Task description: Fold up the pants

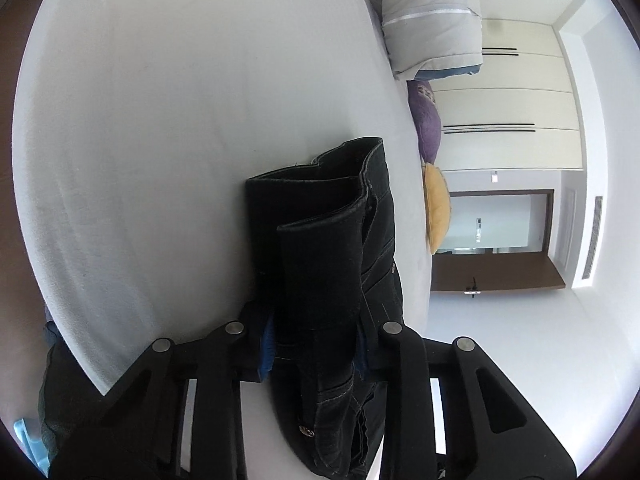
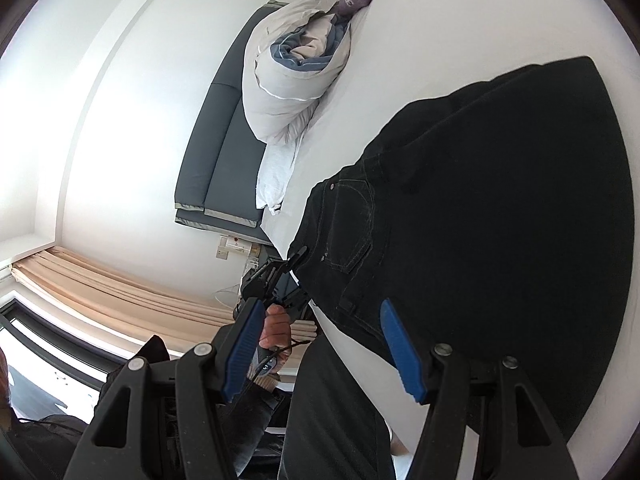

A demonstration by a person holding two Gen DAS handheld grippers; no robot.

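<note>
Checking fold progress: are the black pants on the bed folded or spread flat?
Folded. The pants lie in stacked layers on the bed, hems over the waist part; the left gripper is clamped on them.

Both wrist views (close) share pants (image 1: 320, 248).

We are in a bedroom at home — a bed (image 1: 160, 120) with a pale sheet fills most of what we see. A rolled duvet (image 2: 288, 80) lies at its head beside a purple cushion (image 1: 430, 128) and a yellow cushion (image 1: 438, 212). We also see a built-in wardrobe (image 1: 520, 108), a wooden door (image 1: 496, 276) and beige curtains (image 2: 120, 284) — ordinary household furnishings.
</note>
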